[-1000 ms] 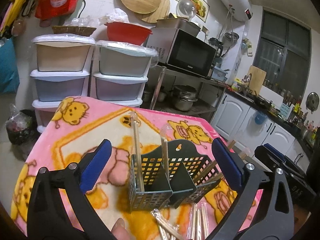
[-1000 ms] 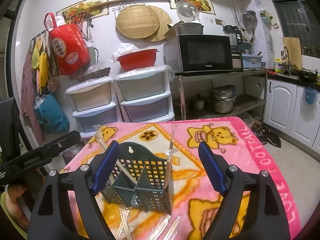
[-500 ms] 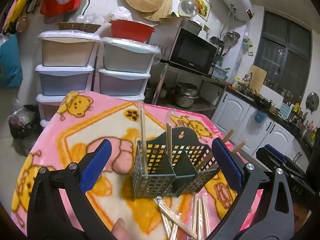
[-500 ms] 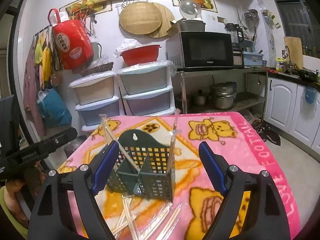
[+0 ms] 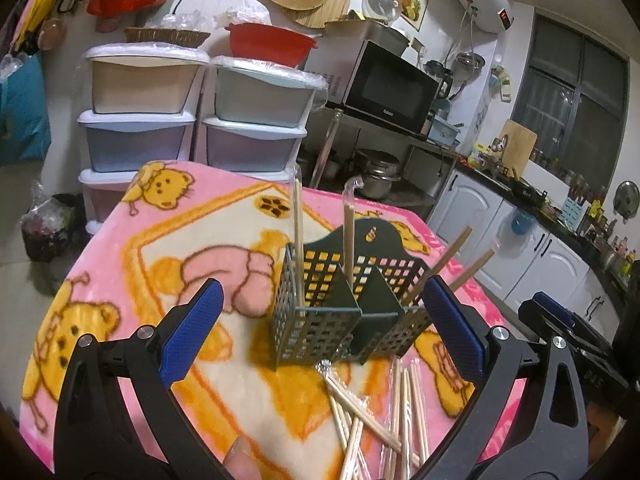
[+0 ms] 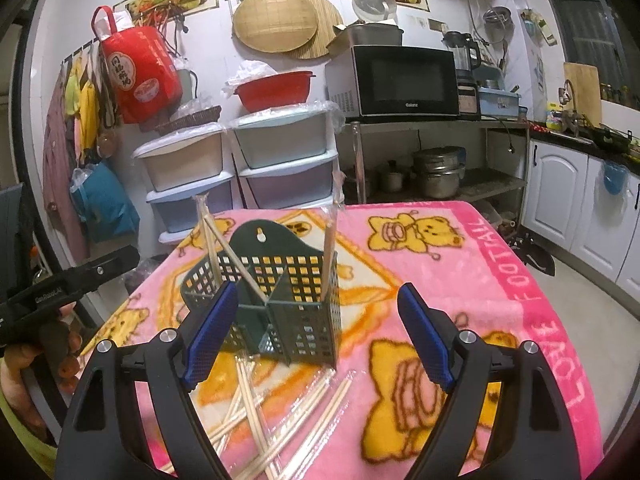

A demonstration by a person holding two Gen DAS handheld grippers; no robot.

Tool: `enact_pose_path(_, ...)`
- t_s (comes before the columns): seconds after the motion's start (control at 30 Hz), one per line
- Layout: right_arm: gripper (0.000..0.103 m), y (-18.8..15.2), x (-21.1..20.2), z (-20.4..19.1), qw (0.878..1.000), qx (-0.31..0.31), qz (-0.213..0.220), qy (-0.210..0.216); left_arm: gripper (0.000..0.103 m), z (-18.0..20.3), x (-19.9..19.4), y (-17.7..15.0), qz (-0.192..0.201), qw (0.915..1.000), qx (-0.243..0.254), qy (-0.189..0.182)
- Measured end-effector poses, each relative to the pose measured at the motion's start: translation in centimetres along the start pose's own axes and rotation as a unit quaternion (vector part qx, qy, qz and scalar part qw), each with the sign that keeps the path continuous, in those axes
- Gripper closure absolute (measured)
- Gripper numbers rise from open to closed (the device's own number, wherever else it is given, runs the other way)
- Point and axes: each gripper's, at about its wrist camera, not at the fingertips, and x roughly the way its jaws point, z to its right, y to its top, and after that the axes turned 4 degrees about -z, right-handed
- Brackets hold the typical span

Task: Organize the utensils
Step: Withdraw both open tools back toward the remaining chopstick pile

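Chopsticks (image 6: 256,412) in clear wrappers are lying crossed and overlapping on the pink blanket (image 6: 500,280) covering the worktop, just in front of the green caddy (image 6: 280,292), which is already holding a few pairs leaning in its compartments. Both tools are hanging over that pile: the right gripper (image 6: 320,336) is standing with its jaws wide and nothing between them, and the left gripper (image 5: 320,328) is likewise showing wide, empty jaws around the caddy's near side.

Risks, as I judge them: the sticks are thin, slick in their film and lying across each other, so a closing pinch is likely taking two at once or skidding off the wrapper. The blanket is soft and may be bunching under a low fingertip. The caddy looks light and is sitting loose, so a nudge from either tool may be tipping it and spilling the leaning pairs. With both grippers crowding one small patch, they may be knocking together.
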Motion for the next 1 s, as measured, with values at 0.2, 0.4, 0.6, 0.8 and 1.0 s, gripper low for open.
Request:
enact_pose_path(0.2, 0.024, -0.8, -0.2, 0.4, 1.0, 0.004, -0.011, -0.001, 0.011, 0.2, 0.3, -1.1, -0.019, 0.9998, 0.004, -0.003)
enact_pose_path(0.4, 0.024, -1.6, 0.1, 0.5, 1.0, 0.001, -0.026, -0.001, 0.011, 0.3, 0.9, -2.1, -0.039, 0.9992, 0.009, -0.01)
enact_pose_path(0.6, 0.024, -2.9, 0.4, 0.6, 0.999, -0.004, -0.044, -0.001, 0.011, 0.5, 1.9, -3.2, -0.062, 0.9978, 0.012, -0.017)
enact_pose_path(0.8, 0.024, -4.0, 0.9, 1.3, 0.998, -0.002, -0.061, -0.004, 0.011, 0.7, 3.0, -4.3, -0.09, 0.9956, 0.016, -0.023)
enact_pose_path(1.0, 0.024, -5.3, 2.1, 2.1, 0.996, 0.008, -0.089, -0.005, 0.011, 0.9, 4.6, -5.8, -0.124, 0.9919, 0.014, -0.025)
